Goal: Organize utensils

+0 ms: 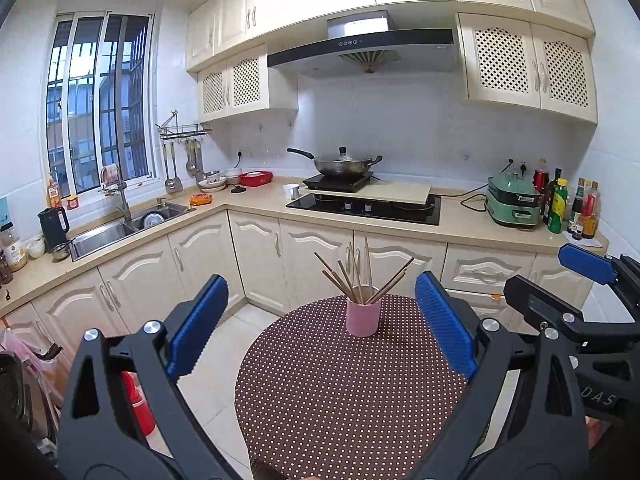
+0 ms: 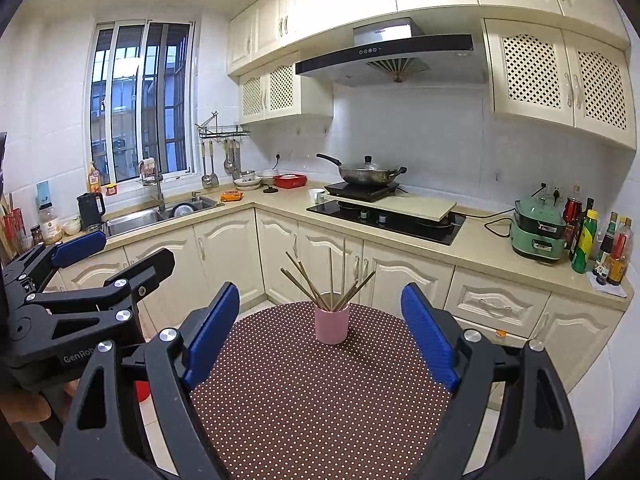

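Left black gripper with blue pads [image 1: 320,320]: jaws apart, empty | right black gripper with blue pads [image 2: 320,332]: jaws apart, empty | thin wooden chopsticks [image 1: 360,276] upright in pink cylindrical cup [image 1: 363,316], far edge of round brown polka-dot table [image 1: 340,400].

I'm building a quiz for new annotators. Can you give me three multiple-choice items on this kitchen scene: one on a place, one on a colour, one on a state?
1. Where do the wooden chopsticks stand?
A. in the sink
B. in a cup on the round table
C. flat on the counter

2. What colour is the cylindrical cup?
A. pink
B. green
C. white

3. How is the right claw?
A. shut on the cup
B. shut on a chopstick
C. open, nothing between its fingers

Key: B, they rise from the cup on the brown polka-dot table; A, its wall is plainly pink; C, both blue fingers stand wide apart, short of the cup.
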`<state>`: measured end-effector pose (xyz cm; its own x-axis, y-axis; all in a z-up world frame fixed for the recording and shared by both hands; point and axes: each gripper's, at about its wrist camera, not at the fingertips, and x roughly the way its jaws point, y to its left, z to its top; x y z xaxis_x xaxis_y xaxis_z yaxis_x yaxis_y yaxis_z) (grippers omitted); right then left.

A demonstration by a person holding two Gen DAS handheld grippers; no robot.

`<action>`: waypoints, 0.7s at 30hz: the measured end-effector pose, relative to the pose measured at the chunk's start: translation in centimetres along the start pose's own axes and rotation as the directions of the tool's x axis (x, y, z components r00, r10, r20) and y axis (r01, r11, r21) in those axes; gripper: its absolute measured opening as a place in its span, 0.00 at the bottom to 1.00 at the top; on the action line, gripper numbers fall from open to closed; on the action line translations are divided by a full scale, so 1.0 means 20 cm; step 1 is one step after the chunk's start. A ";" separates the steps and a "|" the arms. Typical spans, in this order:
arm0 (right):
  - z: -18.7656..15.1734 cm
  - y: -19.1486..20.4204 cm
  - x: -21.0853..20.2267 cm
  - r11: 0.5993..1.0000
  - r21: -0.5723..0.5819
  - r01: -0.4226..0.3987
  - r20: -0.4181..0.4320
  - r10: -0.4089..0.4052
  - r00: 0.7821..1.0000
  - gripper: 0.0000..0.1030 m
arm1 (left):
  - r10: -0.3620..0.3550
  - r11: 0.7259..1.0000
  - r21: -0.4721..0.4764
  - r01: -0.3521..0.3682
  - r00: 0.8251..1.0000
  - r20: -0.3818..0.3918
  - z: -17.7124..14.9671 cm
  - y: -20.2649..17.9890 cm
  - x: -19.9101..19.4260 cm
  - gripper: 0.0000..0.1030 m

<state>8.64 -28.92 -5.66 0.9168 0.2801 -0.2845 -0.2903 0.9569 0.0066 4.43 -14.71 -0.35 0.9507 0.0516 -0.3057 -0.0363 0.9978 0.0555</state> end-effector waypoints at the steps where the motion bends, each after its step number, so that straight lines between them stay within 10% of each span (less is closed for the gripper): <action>1: 0.00 0.00 0.00 1.000 -0.001 0.001 0.001 -0.001 1.000 0.78 | 0.000 1.000 0.002 0.000 1.000 0.001 0.00 0.00 0.00 0.90; 21: 0.01 -0.03 0.06 1.000 0.013 -0.005 -0.010 0.005 1.000 0.79 | 0.014 1.000 0.019 -0.015 1.000 0.018 0.03 -0.02 0.06 0.90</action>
<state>9.99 -29.09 -5.77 0.9124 0.2842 -0.2944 -0.2913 0.9564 0.0205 5.77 -15.11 -0.27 0.9556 0.0652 -0.2873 -0.0444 0.9959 0.0783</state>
